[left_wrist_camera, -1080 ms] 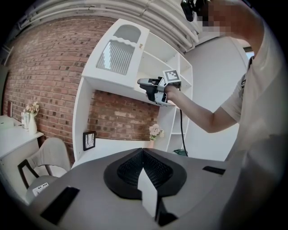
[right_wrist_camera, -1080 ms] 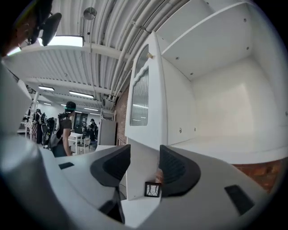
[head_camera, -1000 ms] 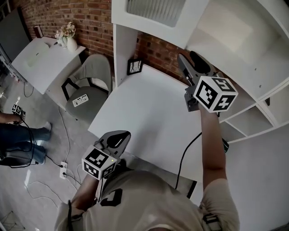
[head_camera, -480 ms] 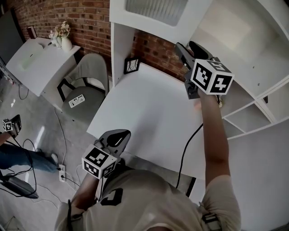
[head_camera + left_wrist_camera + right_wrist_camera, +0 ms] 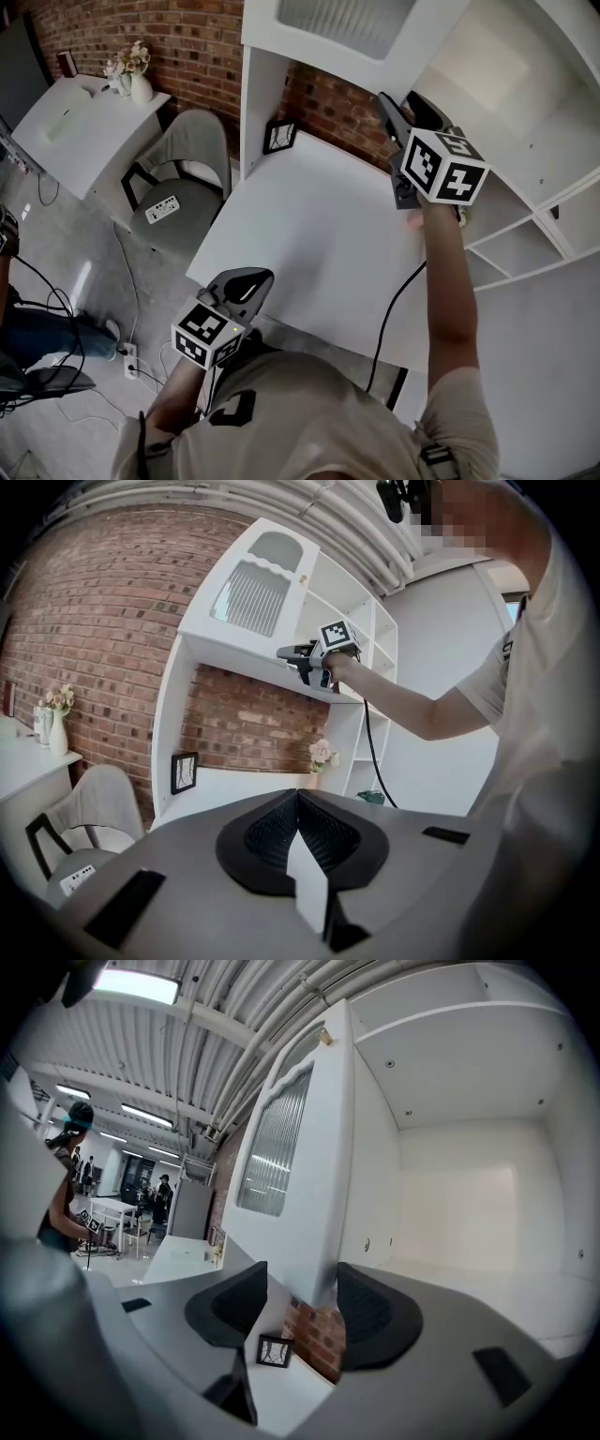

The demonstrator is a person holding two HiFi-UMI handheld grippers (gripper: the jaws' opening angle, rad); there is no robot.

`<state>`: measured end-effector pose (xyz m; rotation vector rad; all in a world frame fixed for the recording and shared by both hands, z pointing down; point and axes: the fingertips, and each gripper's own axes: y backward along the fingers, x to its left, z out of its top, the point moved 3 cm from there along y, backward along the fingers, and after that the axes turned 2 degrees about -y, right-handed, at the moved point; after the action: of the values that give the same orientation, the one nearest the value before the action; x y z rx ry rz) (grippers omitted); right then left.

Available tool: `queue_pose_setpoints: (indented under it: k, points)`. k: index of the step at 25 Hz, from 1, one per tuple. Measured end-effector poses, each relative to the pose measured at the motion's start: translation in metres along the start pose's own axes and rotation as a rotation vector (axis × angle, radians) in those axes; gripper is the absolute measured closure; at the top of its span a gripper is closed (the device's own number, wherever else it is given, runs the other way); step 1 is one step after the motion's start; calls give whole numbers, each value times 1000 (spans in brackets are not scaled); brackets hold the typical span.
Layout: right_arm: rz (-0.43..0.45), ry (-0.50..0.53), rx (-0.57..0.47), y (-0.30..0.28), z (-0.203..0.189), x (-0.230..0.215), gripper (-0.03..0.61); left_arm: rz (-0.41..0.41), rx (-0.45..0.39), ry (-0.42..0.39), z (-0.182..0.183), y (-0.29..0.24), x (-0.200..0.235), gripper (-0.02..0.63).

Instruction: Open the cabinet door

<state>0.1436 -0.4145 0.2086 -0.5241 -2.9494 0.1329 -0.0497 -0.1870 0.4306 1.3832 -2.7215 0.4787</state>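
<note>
In the head view, the tall white cabinet door (image 5: 328, 52), with a ribbed glass pane in its upper part, stands swung out from the white cabinet (image 5: 506, 103) above the back edge of the white tabletop (image 5: 309, 234). Its long axis is upright. The right gripper (image 5: 398, 101) is raised to the door's lower edge on an outstretched arm. The left gripper (image 5: 246, 281) sits low at the tabletop's front edge, near the person's chest and well apart from the door.

The left gripper view shows this gripper's own jaws pressed together with nothing between them. Beyond them the door shows its paned face almost broadside. The opened compartment lies to the door's right, and the right gripper is at the door's lower right corner. A small black picture frame (image 5: 184, 772) stands at the tabletop's back corner, by the red brick wall (image 5: 253, 724).

The right gripper view looks along the door nearly edge-on, with its free edge pointing at the camera and the pane receding to the left. The door's bottom edge stands between the two black pads. The jaws have just been opening and are spread wide. The left pad is clear of the door, the right pad is just beside it, and neither presses on it. Only this view shows the bare white inside of the compartment.
</note>
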Motion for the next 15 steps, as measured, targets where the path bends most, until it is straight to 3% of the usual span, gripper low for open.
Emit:
queue_pose_setpoints:
  k: [10,15]
  points:
    - [-29,19,7,0,-2,3,341,8,6,0,-2,6,2,597]
    - [19,-23,1,5,-1,7,342,17,8,-2,-1,5,-2,597]
